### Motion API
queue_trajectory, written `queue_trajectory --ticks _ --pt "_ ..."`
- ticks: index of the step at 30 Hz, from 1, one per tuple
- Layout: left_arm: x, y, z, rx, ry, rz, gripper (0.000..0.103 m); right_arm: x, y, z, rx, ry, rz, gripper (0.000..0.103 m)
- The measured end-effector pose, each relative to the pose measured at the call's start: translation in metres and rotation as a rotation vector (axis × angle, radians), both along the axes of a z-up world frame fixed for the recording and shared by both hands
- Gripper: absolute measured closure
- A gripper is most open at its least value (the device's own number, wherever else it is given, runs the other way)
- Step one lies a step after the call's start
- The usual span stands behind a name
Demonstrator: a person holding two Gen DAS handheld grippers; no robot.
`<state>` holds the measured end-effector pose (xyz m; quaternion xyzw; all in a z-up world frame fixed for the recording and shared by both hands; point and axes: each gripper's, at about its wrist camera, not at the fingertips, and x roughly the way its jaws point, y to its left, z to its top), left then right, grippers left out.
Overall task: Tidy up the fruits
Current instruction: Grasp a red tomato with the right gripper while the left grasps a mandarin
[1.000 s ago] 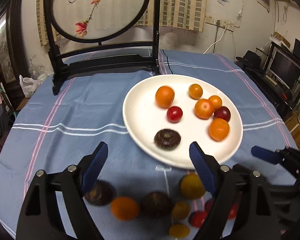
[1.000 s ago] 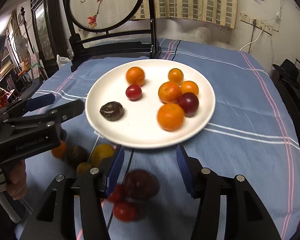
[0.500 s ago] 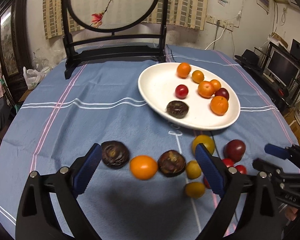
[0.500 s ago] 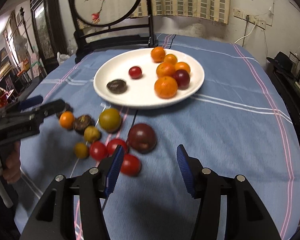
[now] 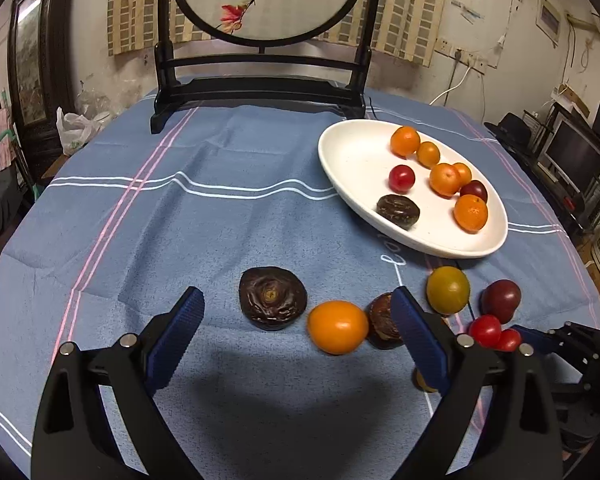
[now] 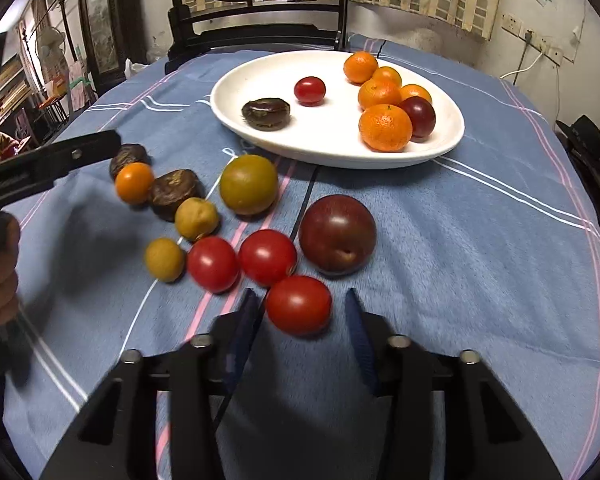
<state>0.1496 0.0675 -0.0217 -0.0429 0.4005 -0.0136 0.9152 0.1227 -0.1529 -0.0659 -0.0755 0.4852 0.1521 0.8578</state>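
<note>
Right gripper [image 6: 300, 312]: fingers have just been narrowing around the nearest red tomato [image 6: 299, 305], which sits between them on the blue-clothed tabletop [image 6: 480, 240]; the left pad is at its skin, a sliver of gap shows at the right, so no firm clamp. Left gripper [image 5: 296, 320]: fingers spread wide, empty, with a wrinkled dark fruit [image 5: 272, 298] and an orange fruit [image 5: 337, 327] lying between them. White plate [image 6: 236, 96] farther back holds oranges, a tomato and dark fruits.

Right claw [image 6: 300, 312] has been closing around a red tomato [image 6: 299, 305].
</note>
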Motion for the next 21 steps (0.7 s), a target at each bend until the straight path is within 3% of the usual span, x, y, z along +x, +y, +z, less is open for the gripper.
queue_trajectory --ticks 1,9,14,16,21 --pt "0.001 -0.001 -0.001 0.002 0.004 -0.002 0.011 0.0 0.0 0.001 0.006 -0.009 0.003 0.071" --pt "-0.008 -0.012 -0.009 0.001 0.045 -0.076 0.011 -0.007 -0.018 0.012 0.104 -0.037 -0.027 0.071" --pt "-0.024 -0.021 -0.018 0.051 0.061 -0.105 0.011 -0.011 -0.024 0.014 0.163 -0.039 -0.015 0.071" --pt "-0.024 -0.023 -0.022 0.08 0.059 -0.103 0.015 -0.012 -0.025 0.016 0.179 -0.043 -0.003 0.071" --pt "-0.01 -0.026 -0.033 0.09 0.118 -0.1 0.036 -0.017 -0.028 0.02 0.214 -0.056 0.015 0.071"
